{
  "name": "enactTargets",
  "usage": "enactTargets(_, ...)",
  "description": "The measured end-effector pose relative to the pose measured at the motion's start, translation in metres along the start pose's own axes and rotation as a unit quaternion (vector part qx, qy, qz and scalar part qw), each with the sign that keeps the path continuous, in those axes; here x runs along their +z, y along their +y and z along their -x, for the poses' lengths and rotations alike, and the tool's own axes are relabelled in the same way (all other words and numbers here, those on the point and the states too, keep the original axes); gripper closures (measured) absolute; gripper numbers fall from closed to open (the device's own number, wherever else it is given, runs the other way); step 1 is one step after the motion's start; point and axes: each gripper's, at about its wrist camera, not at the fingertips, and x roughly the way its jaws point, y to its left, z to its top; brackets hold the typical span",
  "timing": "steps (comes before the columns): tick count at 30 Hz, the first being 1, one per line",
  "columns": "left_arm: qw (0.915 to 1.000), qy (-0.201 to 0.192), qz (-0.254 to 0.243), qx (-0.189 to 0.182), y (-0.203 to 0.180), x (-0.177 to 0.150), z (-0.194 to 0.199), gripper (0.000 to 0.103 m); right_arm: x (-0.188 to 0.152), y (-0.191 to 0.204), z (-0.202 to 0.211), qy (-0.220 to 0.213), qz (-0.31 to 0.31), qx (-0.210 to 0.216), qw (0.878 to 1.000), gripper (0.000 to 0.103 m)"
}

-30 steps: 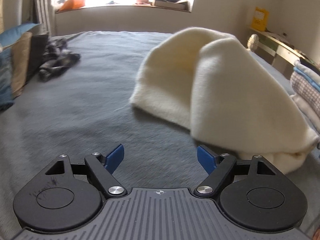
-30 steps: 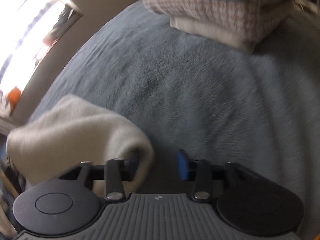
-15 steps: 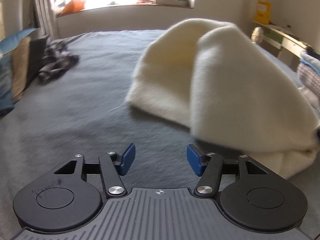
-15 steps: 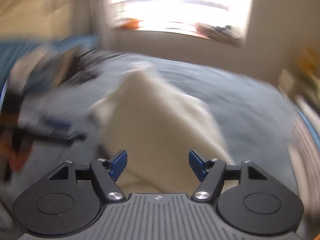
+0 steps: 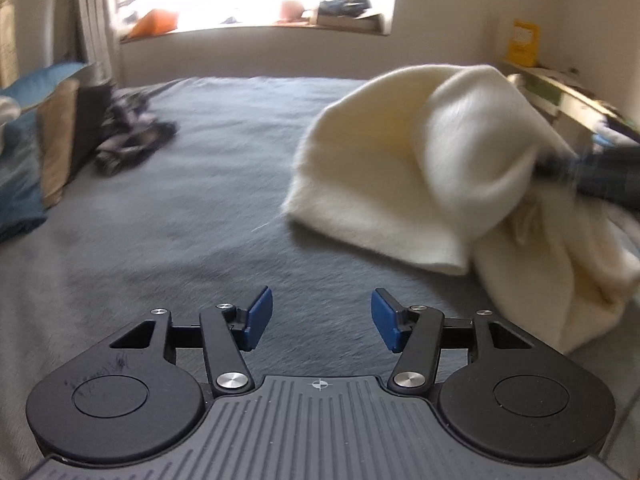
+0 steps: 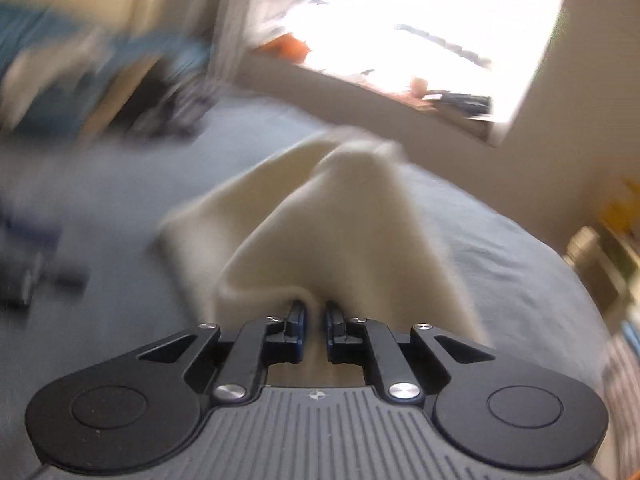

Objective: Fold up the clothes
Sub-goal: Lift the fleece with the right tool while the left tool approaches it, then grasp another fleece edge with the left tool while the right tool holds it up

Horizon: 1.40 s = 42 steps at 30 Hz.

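A cream fleece garment (image 5: 400, 168) lies bunched on the grey bed cover (image 5: 192, 232), right of centre in the left wrist view. My left gripper (image 5: 322, 308) hovers low over bare cover in front of it, open, with nothing between its blue pads. My right gripper (image 6: 316, 312) is closing its jaws on a raised fold of the cream garment (image 6: 328, 216), and cloth is pinched between the pads. In the left wrist view the right gripper (image 5: 592, 172) shows as a dark blur at the garment's right side, pulling a fold up.
A dark crumpled garment (image 5: 132, 140) lies far left on the bed beside blue and tan pillows (image 5: 28, 152). A cluttered windowsill (image 5: 340, 16) runs along the back wall. A shelf (image 5: 560, 92) stands at the right. A striped folded pile (image 6: 624, 380) sits at the right edge.
My right gripper swung round from the folded pile to face the window, opened, then shut on a fold of the cream garment and lifted it. My left gripper narrowed its jaws and stayed put.
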Motion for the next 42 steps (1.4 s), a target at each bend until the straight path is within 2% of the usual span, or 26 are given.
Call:
enactTargets(2, 0.9997, -0.007, -0.017, -0.017, -0.009, 0.004, 0.000, 0.037, 0.013, -0.035, 0.016, -0.029, -0.071, -0.016, 0.997, 0.095)
enactTargets(5, 0.9979, -0.019, -0.049, -0.037, -0.028, 0.013, 0.000, 0.025, 0.025, -0.093, 0.040, -0.068, -0.166, -0.027, 0.983, 0.095)
enactTargets(8, 0.9932, -0.038, -0.091, -0.062, -0.050, 0.025, 0.004, 0.020, 0.029, -0.132, 0.060, -0.102, -0.235, -0.017, 0.967, 0.095)
enactTargets(11, 0.9838, -0.065, -0.146, -0.081, -0.075, 0.039, 0.014, 0.017, 0.024, -0.159, 0.073, -0.127, -0.268, 0.011, 0.955, 0.095)
enactTargets(12, 0.9794, -0.078, -0.166, -0.083, -0.084, 0.042, 0.018, 0.016, 0.023, -0.161, 0.075, -0.130, -0.271, 0.021, 0.954, 0.095)
enactTargets(14, 0.9686, -0.106, -0.207, -0.088, -0.102, 0.048, 0.027, 0.005, 0.022, -0.162, 0.078, -0.134, -0.267, 0.046, 0.953, 0.095)
enactTargets(17, 0.9477, -0.158, -0.268, -0.070, -0.127, 0.052, 0.042, 0.004, 0.025, -0.155, 0.087, -0.142, -0.236, 0.084, 0.958, 0.095)
enactTargets(20, 0.9352, -0.185, -0.296, -0.059, -0.141, 0.056, 0.050, 0.004, 0.027, -0.144, 0.097, -0.147, -0.197, 0.121, 0.962, 0.095)
enactTargets(24, 0.9199, -0.213, -0.327, -0.042, -0.155, 0.058, 0.056, 0.004, 0.030, -0.116, 0.107, -0.126, -0.102, 0.152, 0.975, 0.095)
enactTargets(26, 0.9061, -0.222, -0.359, -0.030, -0.161, 0.053, 0.056, 0.003, 0.029, -0.106, 0.111, -0.115, -0.066, 0.165, 0.977, 0.095)
enactTargets(30, 0.8506, -0.234, -0.471, -0.014, -0.174, 0.035, 0.049, 0.000, 0.022, -0.092, 0.118, -0.103, -0.016, 0.184, 0.977, 0.095)
enactTargets(31, 0.8396, -0.235, -0.490, -0.011, -0.176, 0.031, 0.047, 0.000, 0.020, -0.090, 0.119, -0.099, -0.010, 0.190, 0.977, 0.095)
enactTargets(33, 0.8244, -0.233, -0.516, -0.016, -0.183, 0.026, 0.045, 0.000, 0.017, -0.089, 0.120, -0.089, 0.001, 0.202, 0.975, 0.095)
enactTargets(37, 0.7953, -0.231, -0.560, -0.026, -0.193, 0.020, 0.038, 0.001, 0.013, -0.081, 0.120, -0.075, 0.024, 0.224, 0.971, 0.095)
enactTargets(39, 0.7859, -0.231, -0.573, -0.028, -0.196, 0.019, 0.028, 0.002, 0.012, -0.079, 0.122, -0.076, 0.029, 0.230, 0.970, 0.095)
enactTargets(41, 0.7827, -0.220, -0.581, -0.032, -0.202, 0.021, 0.019, 0.013, 0.010, -0.084, 0.124, -0.077, 0.021, 0.235, 0.969, 0.095)
enactTargets(42, 0.7851, -0.215, -0.579, -0.040, -0.205, 0.023, 0.017, 0.018, 0.009, -0.087, 0.124, -0.077, 0.013, 0.235, 0.969, 0.094)
